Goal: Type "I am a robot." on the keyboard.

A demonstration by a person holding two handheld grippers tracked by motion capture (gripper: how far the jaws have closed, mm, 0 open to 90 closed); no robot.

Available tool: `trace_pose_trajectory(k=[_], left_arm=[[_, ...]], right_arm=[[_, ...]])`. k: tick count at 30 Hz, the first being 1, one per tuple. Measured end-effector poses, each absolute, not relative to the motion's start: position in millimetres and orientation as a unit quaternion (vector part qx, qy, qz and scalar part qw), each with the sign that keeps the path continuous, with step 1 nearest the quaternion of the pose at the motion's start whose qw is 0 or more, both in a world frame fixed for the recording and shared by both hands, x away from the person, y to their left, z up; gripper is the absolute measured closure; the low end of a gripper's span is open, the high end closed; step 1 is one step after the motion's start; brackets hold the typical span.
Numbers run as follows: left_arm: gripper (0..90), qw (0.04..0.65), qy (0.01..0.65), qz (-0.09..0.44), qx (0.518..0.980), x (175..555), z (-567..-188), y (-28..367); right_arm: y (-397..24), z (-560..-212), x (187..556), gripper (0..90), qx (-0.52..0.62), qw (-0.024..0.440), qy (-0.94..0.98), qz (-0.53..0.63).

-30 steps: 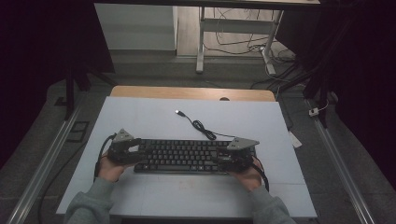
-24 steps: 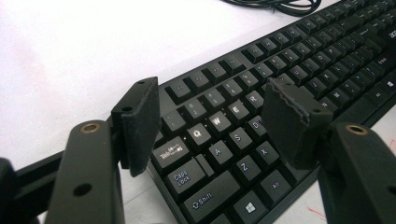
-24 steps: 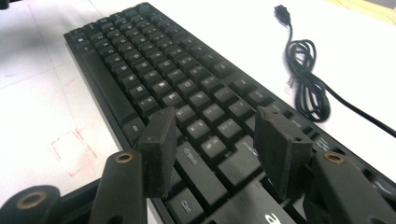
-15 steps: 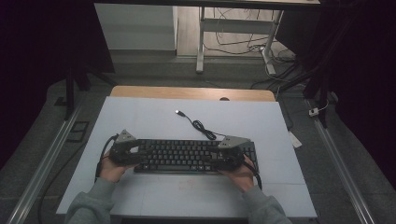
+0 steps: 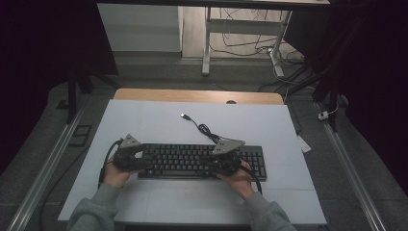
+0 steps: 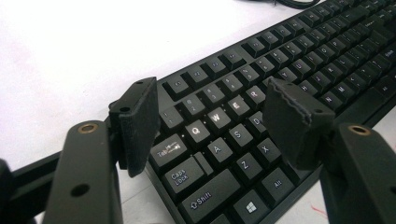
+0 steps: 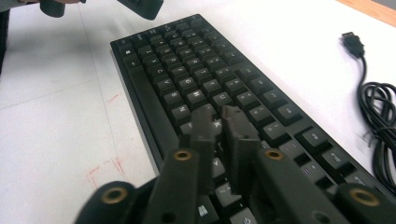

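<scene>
Table: the broad pale blue-white tabletop (image 5: 144, 125) lies in front of me, with a strip of light wooden edge (image 5: 192, 95) along its far side.
Keyboard: the flat black plastic keyboard (image 5: 202, 161) lies near my side of the tabletop, roughly centred, its long side running across in the high view.
Cable: the thin black keyboard cable (image 5: 204, 130) runs in loose loops from the keyboard's far edge to a small USB plug (image 5: 184, 116) lying bare on the tabletop.
My left gripper: my left gripper (image 6: 212, 116) hangs over the keyboard's left end, above the Q, W, A and S keys; its jaws are spread wide apart with nothing pinched between them.
My right gripper: my right gripper (image 7: 218, 122) hangs over the keys right of the keyboard's middle; its jaws have just been closing and now stand nearly pressed together, a thin gap left, nothing between them. Whether the tips touch a key I cannot tell.
Marks: faint red pen marks (image 7: 105, 170) show on the tabletop beside the keyboard's near edge.
</scene>
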State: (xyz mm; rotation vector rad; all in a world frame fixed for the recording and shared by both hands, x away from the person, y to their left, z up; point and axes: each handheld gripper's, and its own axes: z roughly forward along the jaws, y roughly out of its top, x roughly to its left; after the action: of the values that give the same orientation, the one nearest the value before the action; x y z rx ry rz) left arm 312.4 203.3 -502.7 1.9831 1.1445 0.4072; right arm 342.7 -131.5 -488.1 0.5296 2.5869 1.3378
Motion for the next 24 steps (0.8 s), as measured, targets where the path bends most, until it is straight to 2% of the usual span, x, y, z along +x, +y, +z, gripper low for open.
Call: trace_pose_trajectory(k=[7, 24], left_arm=[[35.1, 0.395, 0.450, 0.161, 0.784, 312.4, -503.0, 203.3], [34.0, 0.389, 0.446, 0.159, 0.790, 312.9, -504.8, 202.0]], right_arm=[[-117.1, -492.4, 345.4, 89.2, 0.170, 0.084, 0.879, 0.437], [-88.1, -510.3, 349.7, 89.5, 0.171, 0.076, 0.896, 0.402]])
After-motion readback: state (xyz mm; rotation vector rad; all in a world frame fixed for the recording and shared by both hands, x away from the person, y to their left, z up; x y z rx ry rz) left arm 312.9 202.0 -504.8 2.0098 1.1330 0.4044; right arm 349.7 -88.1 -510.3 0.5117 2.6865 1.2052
